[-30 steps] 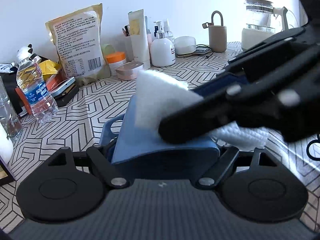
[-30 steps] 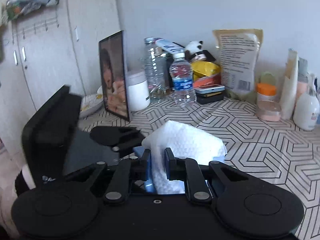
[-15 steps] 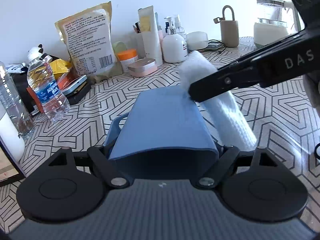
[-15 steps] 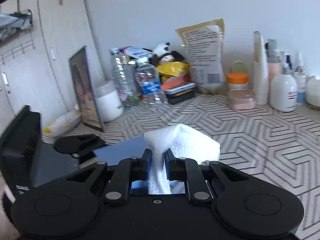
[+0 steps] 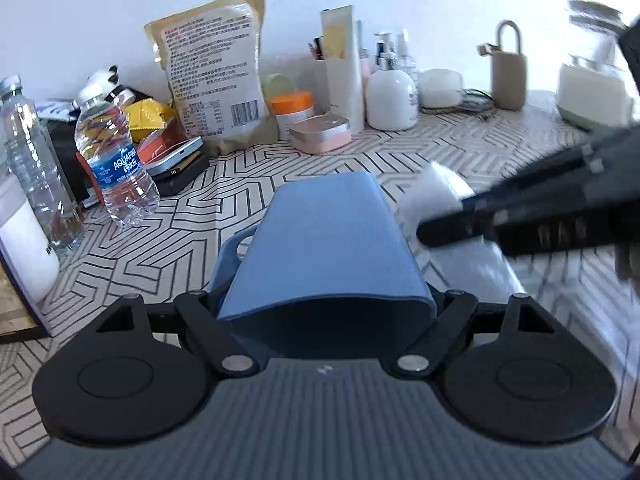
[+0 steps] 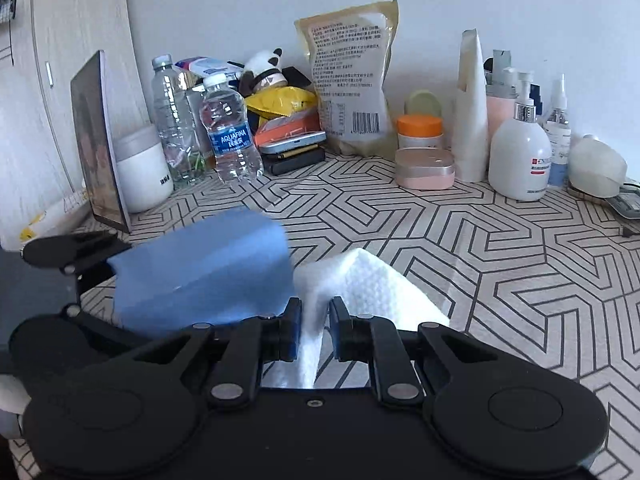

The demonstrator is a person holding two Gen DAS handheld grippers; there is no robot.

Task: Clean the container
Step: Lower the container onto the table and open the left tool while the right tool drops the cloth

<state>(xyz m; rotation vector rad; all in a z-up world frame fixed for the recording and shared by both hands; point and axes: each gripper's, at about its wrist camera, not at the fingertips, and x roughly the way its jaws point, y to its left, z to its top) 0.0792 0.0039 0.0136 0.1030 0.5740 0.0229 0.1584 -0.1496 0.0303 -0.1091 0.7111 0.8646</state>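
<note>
My left tongs (image 5: 326, 312) clamp the blue plastic container (image 5: 326, 240), lying sideways above the patterned desk (image 5: 248, 184). Right tongs (image 6: 314, 332) pinch a folded white paper towel (image 6: 360, 284) just beside its wall. Risks, as I judge: a hard wipe twists the container loose; the towel slips free.

The surface (image 6: 460, 248) wears a white covering with black geometric lines. Along its back edge stand two water bottles (image 6: 230, 132), a white jar (image 6: 142, 168), a picture frame (image 6: 100, 148), a printed bag (image 6: 352, 76), an orange-lidded tub (image 6: 420, 130), a pink case (image 6: 425, 168), a tube (image 6: 472, 108) and a pump bottle (image 6: 519, 156). At far right, blurred, stands perhaps a kettle (image 5: 592, 88).
</note>
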